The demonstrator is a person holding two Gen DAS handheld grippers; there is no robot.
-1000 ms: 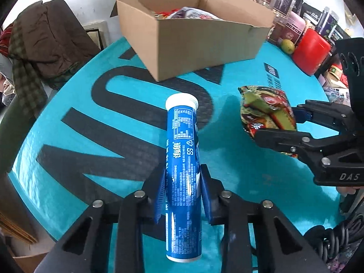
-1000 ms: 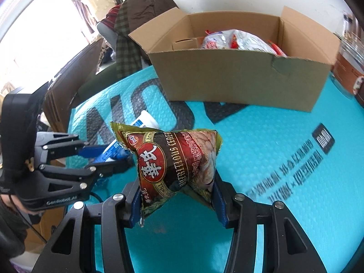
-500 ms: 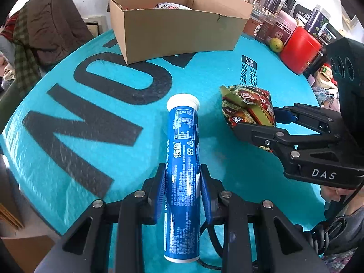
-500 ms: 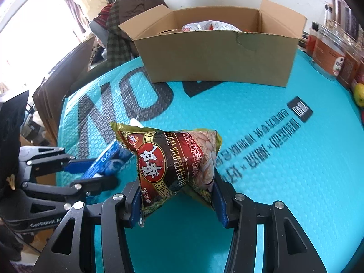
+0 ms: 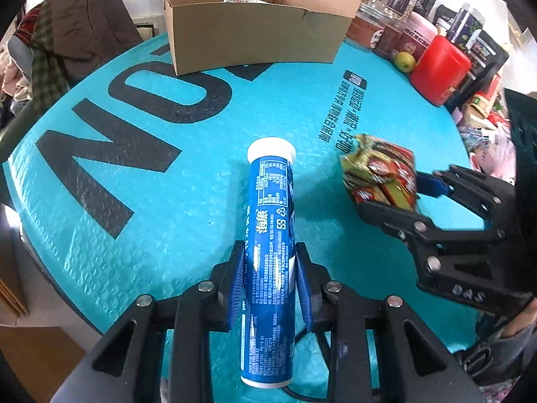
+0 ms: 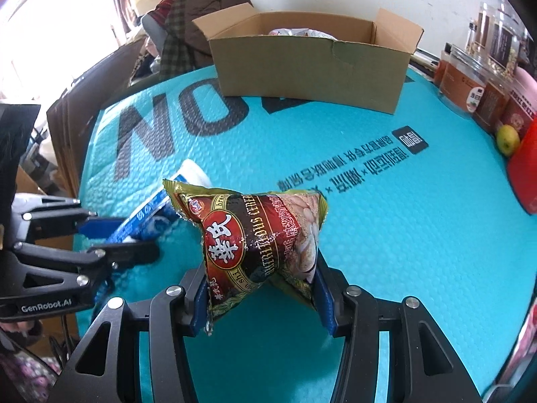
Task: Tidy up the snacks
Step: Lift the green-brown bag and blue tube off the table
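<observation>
My left gripper (image 5: pixel 268 272) is shut on a blue tablet tube (image 5: pixel 271 235) with a white cap, held lengthwise above the teal mat. My right gripper (image 6: pixel 260 294) is shut on a brown and green cereal packet (image 6: pixel 258 238), also held above the mat. In the left wrist view the right gripper (image 5: pixel 392 198) with the packet (image 5: pixel 379 174) is to the right of the tube. In the right wrist view the left gripper (image 6: pixel 127 238) with the tube (image 6: pixel 157 208) is at the left. An open cardboard box (image 5: pixel 255 30) with snack bags inside stands at the far side (image 6: pixel 312 67).
The round table has a teal mat (image 5: pixel 167 201) with large black letters. Jars, a red container (image 5: pixel 439 67) and a green fruit (image 5: pixel 404 61) line the far right edge. Clothes (image 5: pixel 67 30) hang on a chair at the far left. Flat cardboard (image 6: pixel 67 124) leans beside the table.
Both grippers have drawn back from the box with their loads still held; the box looks smaller and farther away, and more of the mat shows.
</observation>
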